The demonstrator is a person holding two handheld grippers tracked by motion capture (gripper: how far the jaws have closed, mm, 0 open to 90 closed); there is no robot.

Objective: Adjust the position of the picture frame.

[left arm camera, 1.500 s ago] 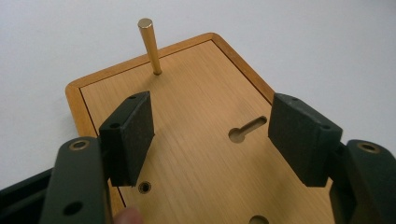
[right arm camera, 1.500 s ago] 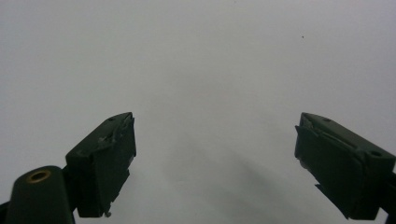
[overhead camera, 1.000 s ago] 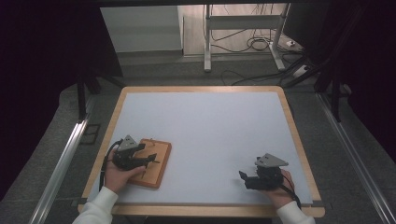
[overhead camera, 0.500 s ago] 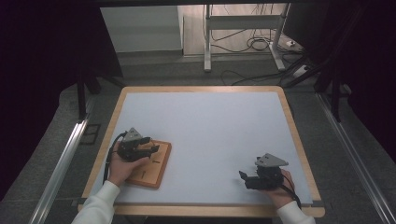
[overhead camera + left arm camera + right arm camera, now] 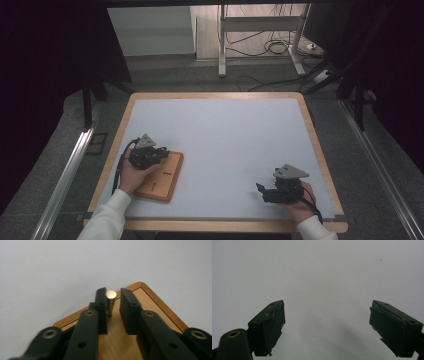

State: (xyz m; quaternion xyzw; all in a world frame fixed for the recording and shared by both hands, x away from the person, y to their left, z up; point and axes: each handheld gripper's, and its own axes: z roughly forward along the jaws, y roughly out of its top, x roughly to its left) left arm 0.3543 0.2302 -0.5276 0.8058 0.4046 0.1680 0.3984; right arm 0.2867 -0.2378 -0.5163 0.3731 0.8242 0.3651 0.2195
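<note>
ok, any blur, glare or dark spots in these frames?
High view: the white table is evenly lit, its surroundings near black. Left gripper view: the peg top glares pale, the near jaw arms are soft, the wooden board is fairly sharp. Right gripper view: soft grey shadow between the jaws, tips slightly blurred.

Left gripper (image 5: 114, 312) jaws closing, right gripper (image 5: 327, 325) wide.

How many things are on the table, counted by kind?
Wooden board: 1
Brass peg standing upright in the board: 1
Grippers, the left gripper and the right gripper: 2
Total: 4
</note>
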